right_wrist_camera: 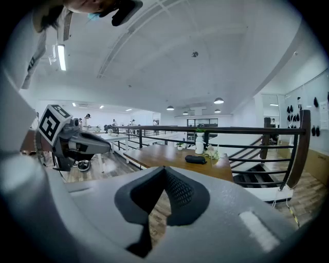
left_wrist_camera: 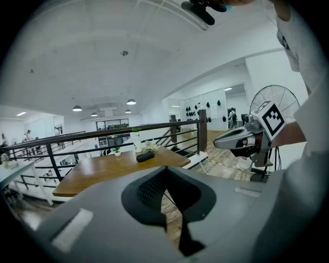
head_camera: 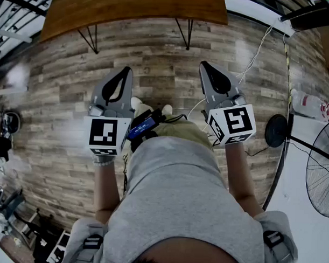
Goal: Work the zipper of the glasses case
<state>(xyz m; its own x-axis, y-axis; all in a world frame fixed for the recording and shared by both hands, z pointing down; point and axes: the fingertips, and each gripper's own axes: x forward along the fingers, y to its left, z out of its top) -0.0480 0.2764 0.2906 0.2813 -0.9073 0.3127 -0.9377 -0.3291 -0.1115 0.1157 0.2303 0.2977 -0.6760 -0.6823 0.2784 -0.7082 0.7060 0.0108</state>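
Presently idle: both grippers closed on nothing, glasses case well apart on the table

Pose: the person holds the left gripper (head_camera: pixel 125 72) and the right gripper (head_camera: pixel 205 65) side by side in front of the torso. The bare forearms are extended and the tips point away toward the table (head_camera: pixel 131 8). Each gripper's jaws are pressed together with nothing between them. Only floor (head_camera: pixel 58 97) shows through the slot below the tips.

Materials:
- Both grippers have matte grey shells and black ribbed pads, with a white cube bearing black square markers at the rear.
- The floor is pale, wood-grain planks.
- The table has a warm brown wooden top on thin black hairpin legs.
- A railing (right_wrist_camera: pixel 241 131) of black metal bars stands behind the table.
- A fan (head_camera: pixel 322 171) with a round wire cage stands at the person's right.

Task's thing: the glasses case (right_wrist_camera: pixel 195 159) is dark, low and oblong, and lies flat on the tabletop, far from both grippers. Its zipper cannot be made out at this distance.

Containers: a white vase (right_wrist_camera: pixel 199 143) stands upright just beside the case and holds green sprigs.
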